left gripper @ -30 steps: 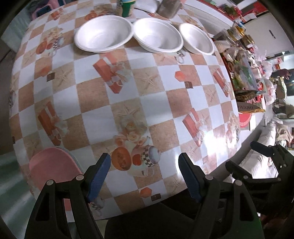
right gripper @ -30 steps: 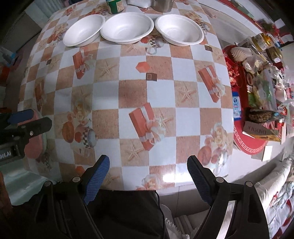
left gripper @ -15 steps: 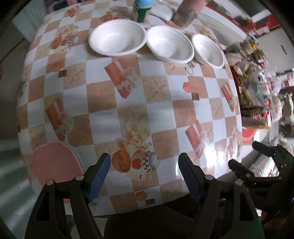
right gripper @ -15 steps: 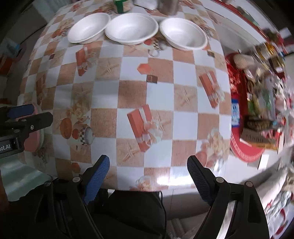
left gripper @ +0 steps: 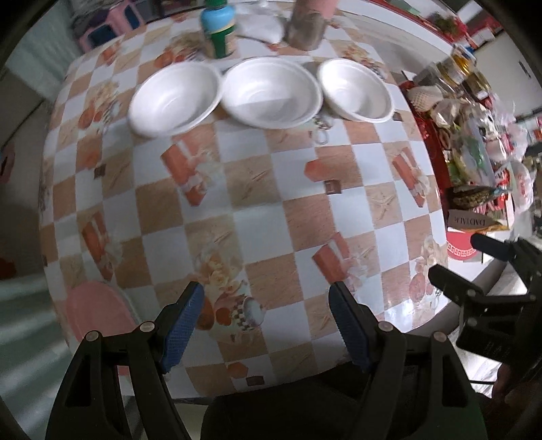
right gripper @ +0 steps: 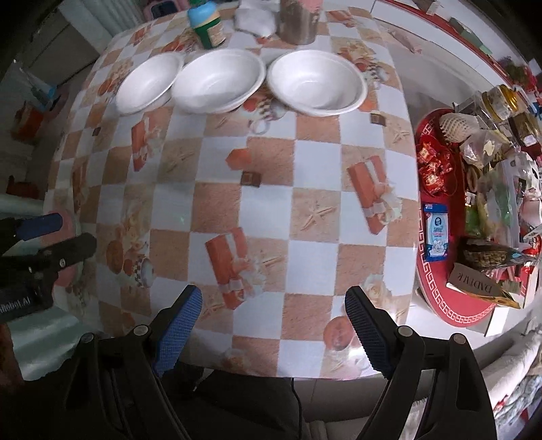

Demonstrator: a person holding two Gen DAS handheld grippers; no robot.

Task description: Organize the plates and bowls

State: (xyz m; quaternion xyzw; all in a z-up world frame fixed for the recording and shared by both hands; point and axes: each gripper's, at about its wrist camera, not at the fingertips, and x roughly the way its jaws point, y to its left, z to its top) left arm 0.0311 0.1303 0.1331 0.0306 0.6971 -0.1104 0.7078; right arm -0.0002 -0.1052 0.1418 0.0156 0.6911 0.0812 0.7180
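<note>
Three white foam bowls stand in a row at the far side of the checkered table (left gripper: pixel 257 189): a left bowl (left gripper: pixel 174 100), a middle bowl (left gripper: pixel 271 91) and a right bowl (left gripper: pixel 355 89). The right wrist view shows the same left bowl (right gripper: pixel 147 86), middle bowl (right gripper: pixel 218 79) and right bowl (right gripper: pixel 316 83). My left gripper (left gripper: pixel 266 325) hangs open over the table's near edge with nothing between its blue pads. My right gripper (right gripper: pixel 272 330) is open too, also empty, above the near edge. Each gripper shows at the side of the other's view.
Behind the bowls stand a green bottle (left gripper: pixel 220 32) with a blue cap and a metal cup (left gripper: pixel 306 28). A red tray (right gripper: pixel 454 298) crowded with snacks and jars fills the right side. A pink stool (left gripper: pixel 96 314) sits below the table's left near edge.
Both grippers have moved over the table toward the bowls, which now look nearer and lower in both views. The bottle and cup have come into view. Jaws stay as wide as before.
</note>
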